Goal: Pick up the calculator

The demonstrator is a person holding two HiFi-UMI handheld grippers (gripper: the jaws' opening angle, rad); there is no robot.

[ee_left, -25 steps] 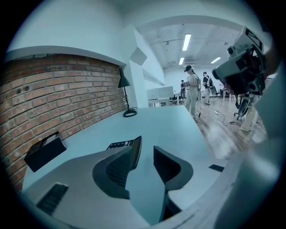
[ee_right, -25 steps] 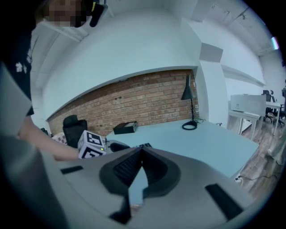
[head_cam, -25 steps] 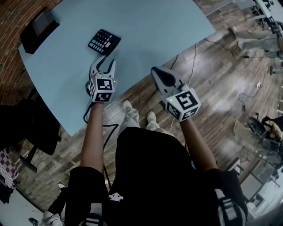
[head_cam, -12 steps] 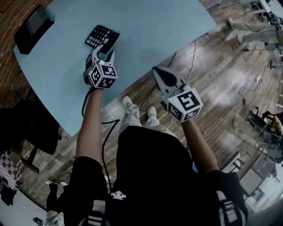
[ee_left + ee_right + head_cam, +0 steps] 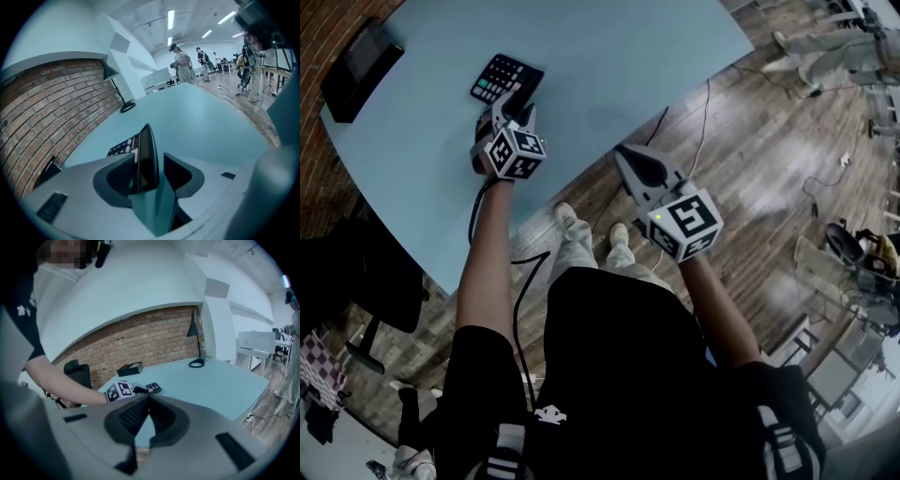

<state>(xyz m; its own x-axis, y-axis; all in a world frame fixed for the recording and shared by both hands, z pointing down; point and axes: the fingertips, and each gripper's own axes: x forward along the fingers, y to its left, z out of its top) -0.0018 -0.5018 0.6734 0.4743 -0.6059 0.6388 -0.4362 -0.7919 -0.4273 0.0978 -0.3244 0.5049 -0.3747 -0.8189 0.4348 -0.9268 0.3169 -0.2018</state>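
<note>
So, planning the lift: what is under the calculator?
The calculator rests on the blue table, with nothing else visible beneath. The left hand-held gripper, whose jaws have just been opening around it, covers its near edge.

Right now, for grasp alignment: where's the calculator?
Head view, upper left: the calculator lies on the blue table, its near edge between the left hand-held gripper's just-opened jaws.
</note>
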